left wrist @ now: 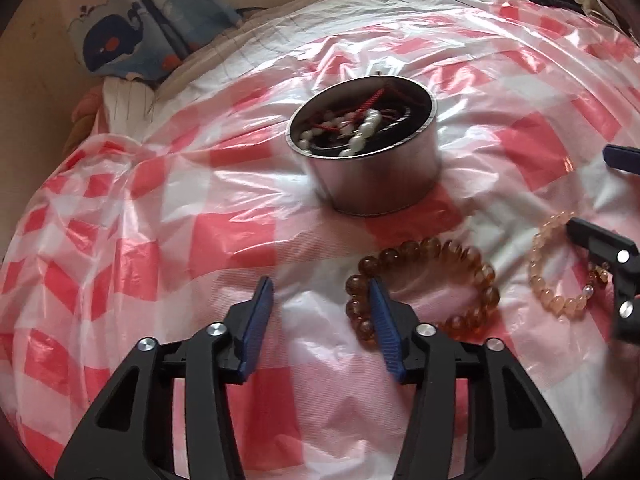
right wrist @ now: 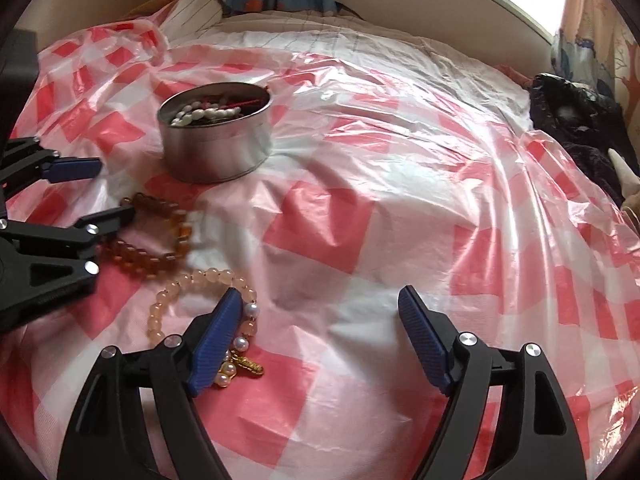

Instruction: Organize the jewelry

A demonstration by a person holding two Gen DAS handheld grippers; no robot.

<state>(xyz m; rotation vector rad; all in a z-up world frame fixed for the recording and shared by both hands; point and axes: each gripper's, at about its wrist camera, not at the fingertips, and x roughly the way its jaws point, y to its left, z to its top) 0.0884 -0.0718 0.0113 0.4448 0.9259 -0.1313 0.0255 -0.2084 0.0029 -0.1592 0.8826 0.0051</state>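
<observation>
A round metal tin (left wrist: 380,184) holding white pearl strands and red cord stands on the checked sheet, also in the right wrist view as the tin (right wrist: 216,152). In front of it lie an amber bead bracelet (left wrist: 460,252) and a pale pink bead bracelet (left wrist: 536,276). My left gripper (left wrist: 320,292) is open, and its right finger overlaps the amber bracelet's left edge. My right gripper (right wrist: 320,294) is open wide; its left finger covers part of the pale pink bracelet (right wrist: 192,278), beside small pearls and a gold charm (right wrist: 250,364). Neither gripper holds anything.
A crinkled red-and-white checked plastic sheet (right wrist: 360,208) covers a soft bed. Whale-print fabric (left wrist: 120,40) is bunched at the back left, and a dark garment (right wrist: 576,120) lies at the far right under a window. The left gripper (right wrist: 116,189) reaches in over the amber bracelet (right wrist: 160,204).
</observation>
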